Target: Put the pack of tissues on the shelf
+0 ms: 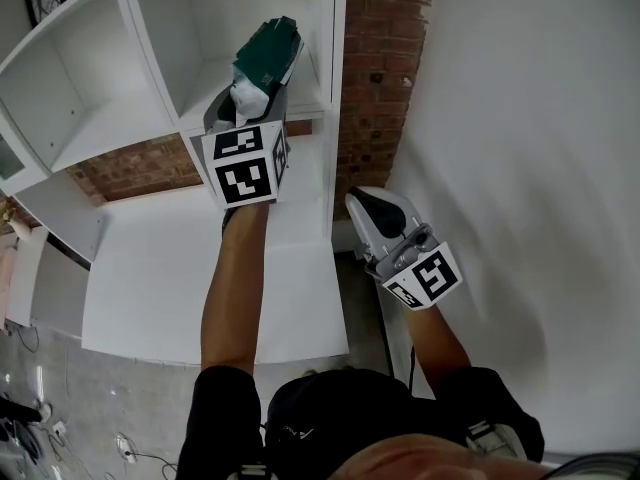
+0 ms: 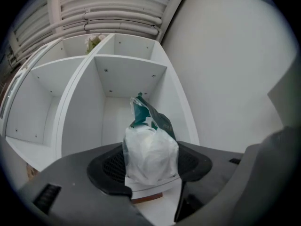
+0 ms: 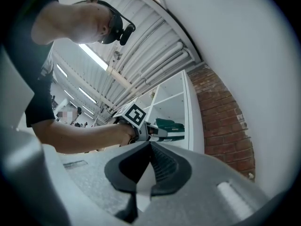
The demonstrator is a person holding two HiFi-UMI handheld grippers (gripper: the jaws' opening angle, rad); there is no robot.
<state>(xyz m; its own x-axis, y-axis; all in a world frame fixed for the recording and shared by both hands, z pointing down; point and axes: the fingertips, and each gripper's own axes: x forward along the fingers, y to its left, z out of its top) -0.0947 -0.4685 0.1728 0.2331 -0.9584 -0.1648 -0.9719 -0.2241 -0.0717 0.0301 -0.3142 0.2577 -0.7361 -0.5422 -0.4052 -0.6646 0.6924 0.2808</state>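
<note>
Green-white pack of tissues [image 2: 149, 147] | clamped in left claw [image 2: 151, 173] — shelf [image 2: 129, 76] ahead

The white shelf [image 1: 110, 118] of open compartments sits above a white tabletop [image 1: 200, 278], with brick wall [image 1: 140, 168] showing between them.

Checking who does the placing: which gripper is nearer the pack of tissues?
Left. The left gripper is shut on the pack of tissues, up at the shelf opening. The right gripper hangs well apart, back beside the white wall, jaws together and empty.
</note>
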